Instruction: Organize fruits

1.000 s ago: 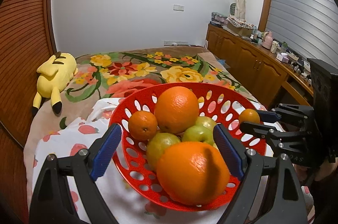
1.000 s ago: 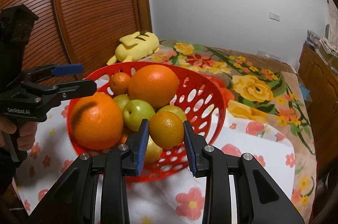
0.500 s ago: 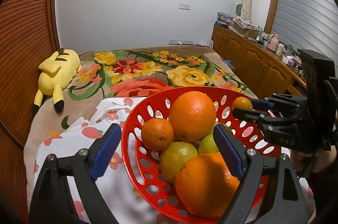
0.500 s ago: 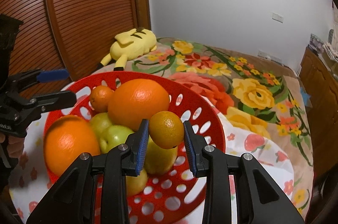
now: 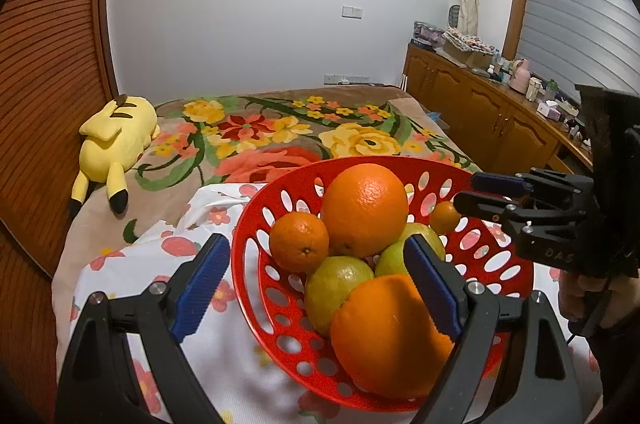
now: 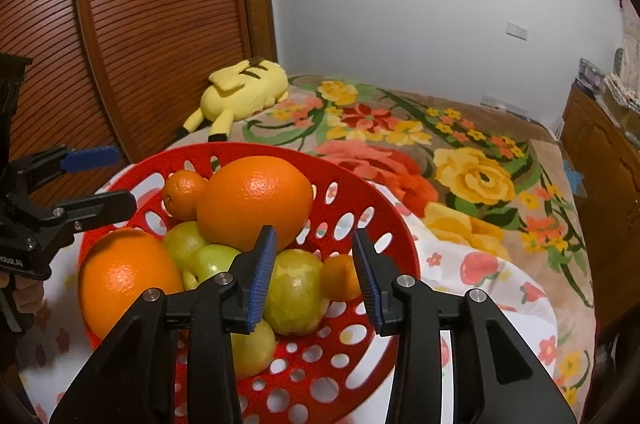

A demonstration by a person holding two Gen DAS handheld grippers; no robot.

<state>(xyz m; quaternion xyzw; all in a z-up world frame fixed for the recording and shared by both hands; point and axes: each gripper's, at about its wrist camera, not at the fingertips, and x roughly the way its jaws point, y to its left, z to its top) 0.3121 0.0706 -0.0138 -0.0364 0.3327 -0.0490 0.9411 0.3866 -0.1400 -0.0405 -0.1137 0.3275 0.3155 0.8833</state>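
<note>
Red perforated basket (image 6: 384, 220): stands on a white flowered cloth (image 5: 132, 264) spread over a bed with a floral blanket (image 6: 472, 179).

Contents: two large oranges, the upper one (image 6: 254, 203) on top of the pile and the lower one (image 6: 128, 276) at the near rim; a mandarin (image 6: 184, 193) beside the upper orange; several green-yellow fruits (image 6: 294, 292) underneath.

Small mandarin (image 6: 340, 278): lies in the basket against a green-yellow fruit, between the blue pads of the right hand-held gripper (image 6: 316, 272), nearer the right-hand pad.

Right hand-held gripper: jaws opening, pads no longer pressing the small mandarin; nothing held.

Left hand-held gripper (image 5: 316, 288): jaws wide apart, straddling the basket's near rim, one pad outside over the cloth, the other over the lower orange; holds nothing.

Yellow plush toy (image 5: 112, 139): lies on the bed by the wooden slatted door (image 6: 132, 23).
</note>
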